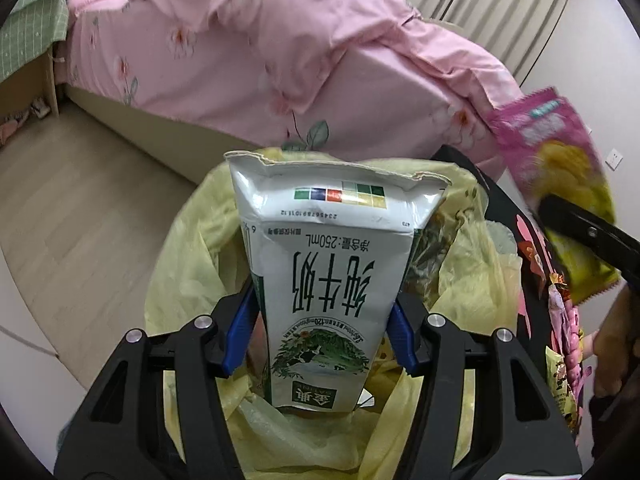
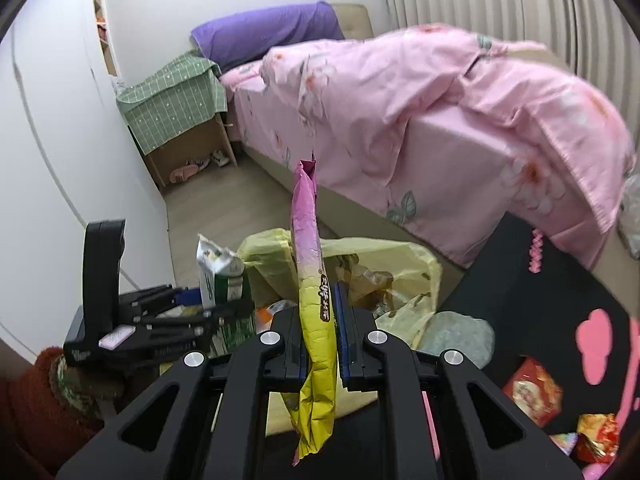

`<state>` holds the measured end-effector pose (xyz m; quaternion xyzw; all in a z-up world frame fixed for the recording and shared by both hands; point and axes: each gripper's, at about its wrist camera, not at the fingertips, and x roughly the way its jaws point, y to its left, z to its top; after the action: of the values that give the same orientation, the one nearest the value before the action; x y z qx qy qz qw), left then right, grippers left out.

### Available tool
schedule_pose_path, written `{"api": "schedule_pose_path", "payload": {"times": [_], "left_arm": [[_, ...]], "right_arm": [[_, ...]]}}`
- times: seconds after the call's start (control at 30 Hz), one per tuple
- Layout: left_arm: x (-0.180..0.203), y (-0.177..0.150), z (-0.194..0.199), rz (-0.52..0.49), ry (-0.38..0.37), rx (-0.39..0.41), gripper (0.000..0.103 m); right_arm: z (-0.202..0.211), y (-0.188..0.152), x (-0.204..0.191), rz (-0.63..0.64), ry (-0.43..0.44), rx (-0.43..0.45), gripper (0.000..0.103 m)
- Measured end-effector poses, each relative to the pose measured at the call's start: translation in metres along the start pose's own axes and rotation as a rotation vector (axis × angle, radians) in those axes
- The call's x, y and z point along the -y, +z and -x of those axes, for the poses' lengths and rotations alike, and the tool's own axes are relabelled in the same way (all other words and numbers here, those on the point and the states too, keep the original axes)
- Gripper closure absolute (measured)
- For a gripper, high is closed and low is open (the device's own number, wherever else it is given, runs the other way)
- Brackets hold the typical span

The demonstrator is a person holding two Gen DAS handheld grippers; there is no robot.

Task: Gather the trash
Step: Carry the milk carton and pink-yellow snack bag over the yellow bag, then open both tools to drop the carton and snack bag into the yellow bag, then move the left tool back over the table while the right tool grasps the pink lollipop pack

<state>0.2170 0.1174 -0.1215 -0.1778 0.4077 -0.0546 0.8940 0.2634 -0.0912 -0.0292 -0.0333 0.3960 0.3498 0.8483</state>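
Observation:
My left gripper (image 1: 322, 312) is shut on a white and green milk carton (image 1: 324, 280), held upside down right over the open mouth of a yellow trash bag (image 1: 192, 264). The same carton (image 2: 218, 276) shows at the left of the right wrist view, with the left gripper's black body around it. My right gripper (image 2: 322, 340) is shut on a flat pink and yellow snack packet (image 2: 312, 304), held edge-on above the yellow trash bag (image 2: 384, 256). The packet (image 1: 560, 160) appears blurred at the right of the left wrist view.
A bed with a pink floral duvet (image 2: 420, 112) runs behind the bag. A black mat with pink shapes (image 2: 560, 288) lies to the right, with several bright wrappers (image 2: 532, 392) on it. A bedside stand under a green cloth (image 2: 176, 104) sits far left. A red sleeve (image 2: 36, 396) is bottom left.

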Motion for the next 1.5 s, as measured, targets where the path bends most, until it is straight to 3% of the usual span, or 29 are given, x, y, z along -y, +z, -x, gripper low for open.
{"api": "schedule_pose_path", "payload": {"times": [0.33,0.5,0.67,0.7,0.73,0.77,0.8,0.87,1.1,1.2,1.33,1.5], "left_arm": [[-0.010,0.004,0.016,0.034,0.001,0.026,0.049],[-0.015,0.005,0.014,0.041,0.026,0.023,0.049],[-0.020,0.008,0.017,0.081,-0.017,0.026,0.048],[-0.024,0.009,0.019,0.113,-0.060,0.026,0.042],[-0.027,0.010,0.021,0.139,-0.089,0.032,0.037],[-0.029,0.011,0.025,0.152,-0.093,0.044,0.026],[-0.029,0.013,0.030,0.152,-0.085,0.069,0.018],[-0.024,0.018,0.040,0.130,-0.068,0.100,0.012],[0.010,0.029,0.079,0.041,-0.029,0.201,0.009],[0.035,0.029,0.096,-0.014,-0.052,0.232,0.009],[0.064,0.019,0.102,-0.067,-0.101,0.237,0.009],[0.109,-0.005,0.090,-0.153,-0.189,0.154,0.009]], "right_arm": [[-0.071,0.012,-0.002,-0.040,0.124,-0.102,0.091],[-0.097,0.002,0.000,-0.009,0.050,-0.214,0.091],[-0.087,-0.009,0.003,-0.008,0.030,-0.209,0.088],[-0.084,-0.011,0.003,-0.004,0.019,-0.201,0.086],[-0.080,-0.013,0.002,-0.003,0.010,-0.193,0.076],[-0.074,-0.014,0.002,-0.005,0.017,-0.173,0.067],[-0.072,-0.015,0.003,-0.006,0.024,-0.165,0.064],[-0.062,-0.017,0.002,0.006,0.014,-0.149,0.056],[-0.011,-0.022,0.003,0.032,-0.035,-0.062,0.056],[0.023,-0.029,0.004,0.051,-0.072,-0.008,0.056],[0.070,-0.047,0.010,0.054,-0.139,0.047,0.056],[0.140,-0.085,0.036,0.000,-0.264,0.127,0.056]]}}
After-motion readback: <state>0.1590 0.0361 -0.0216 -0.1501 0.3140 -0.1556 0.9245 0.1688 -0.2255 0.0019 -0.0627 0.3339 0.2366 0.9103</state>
